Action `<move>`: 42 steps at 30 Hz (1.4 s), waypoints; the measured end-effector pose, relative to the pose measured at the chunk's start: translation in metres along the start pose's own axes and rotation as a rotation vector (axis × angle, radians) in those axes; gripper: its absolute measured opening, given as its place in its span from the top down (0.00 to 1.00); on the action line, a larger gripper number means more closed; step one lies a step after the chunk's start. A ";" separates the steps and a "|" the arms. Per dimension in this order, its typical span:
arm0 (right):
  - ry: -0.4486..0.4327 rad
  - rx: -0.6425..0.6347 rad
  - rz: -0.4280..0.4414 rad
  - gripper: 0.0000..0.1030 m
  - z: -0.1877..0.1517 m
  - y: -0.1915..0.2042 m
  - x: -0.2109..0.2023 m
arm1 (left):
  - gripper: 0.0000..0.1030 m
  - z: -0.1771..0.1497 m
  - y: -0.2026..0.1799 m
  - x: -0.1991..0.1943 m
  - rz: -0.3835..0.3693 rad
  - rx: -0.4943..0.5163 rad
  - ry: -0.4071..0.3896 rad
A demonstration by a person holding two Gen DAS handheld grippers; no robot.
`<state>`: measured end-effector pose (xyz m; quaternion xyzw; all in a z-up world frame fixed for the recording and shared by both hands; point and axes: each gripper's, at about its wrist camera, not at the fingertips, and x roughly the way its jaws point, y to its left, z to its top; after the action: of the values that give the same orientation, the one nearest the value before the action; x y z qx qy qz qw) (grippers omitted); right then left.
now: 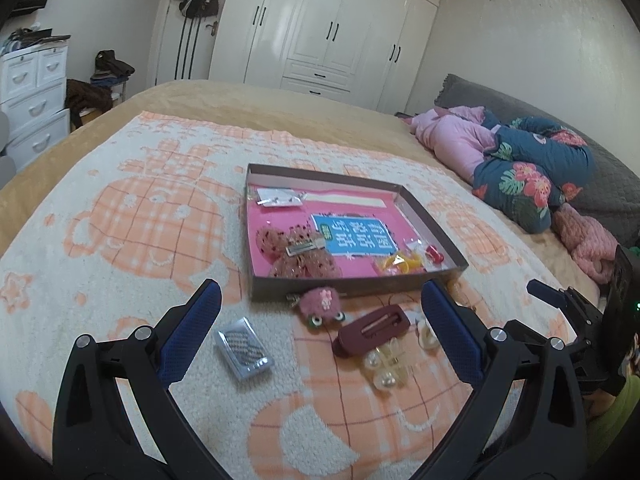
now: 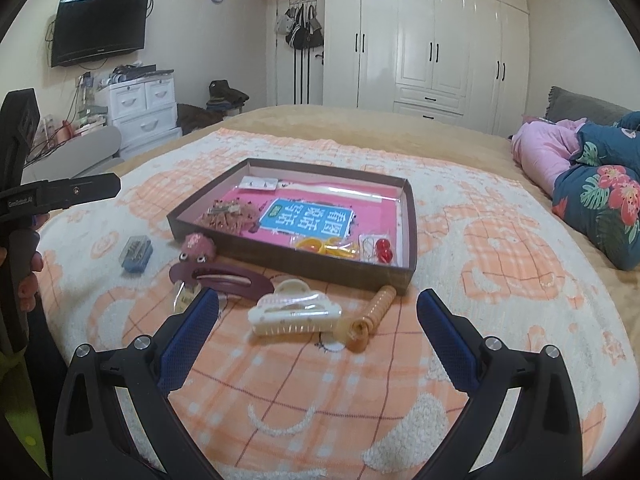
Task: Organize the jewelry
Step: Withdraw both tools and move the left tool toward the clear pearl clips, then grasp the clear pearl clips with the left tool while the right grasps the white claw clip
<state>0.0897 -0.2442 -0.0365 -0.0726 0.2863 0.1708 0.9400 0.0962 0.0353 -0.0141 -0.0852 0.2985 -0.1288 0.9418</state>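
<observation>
Only right wrist shows cream claw clip (image 2: 295,312), both tools empty

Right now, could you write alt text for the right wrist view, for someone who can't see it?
An open two-finger tool hovers over a white claw hair clip and an orange coil tie on a patterned blanket. Behind them sits a shallow brown box already holding small accessories.

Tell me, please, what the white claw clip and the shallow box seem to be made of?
White claw clip: likely glossy plastic, partly translucent, with moulded teeth. Shallow box: apparently cardboard, with thin matte brown walls, pale inside, folded at the corners.
</observation>
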 end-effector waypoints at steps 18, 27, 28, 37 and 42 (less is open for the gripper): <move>0.039 0.033 -0.031 0.06 -0.012 -0.016 0.003 | 0.11 -0.035 -0.032 0.024 -0.054 0.078 0.127; 0.043 0.043 -0.033 0.06 -0.014 -0.025 0.009 | 0.13 -0.053 -0.048 0.049 -0.069 0.114 0.198; 0.045 0.044 -0.033 0.06 -0.014 -0.026 0.010 | 0.17 -0.054 -0.049 0.052 -0.069 0.113 0.206; 0.073 0.004 -0.018 0.06 -0.013 -0.027 0.025 | 0.32 -0.061 -0.053 0.074 -0.070 0.104 0.258; 0.093 -0.022 0.017 0.06 -0.008 -0.022 0.037 | 0.51 -0.065 -0.050 0.083 -0.052 0.093 0.293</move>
<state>0.1227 -0.2564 -0.0632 -0.0883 0.3284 0.1786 0.9233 0.1140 -0.0420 -0.0992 -0.0292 0.4242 -0.1780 0.8874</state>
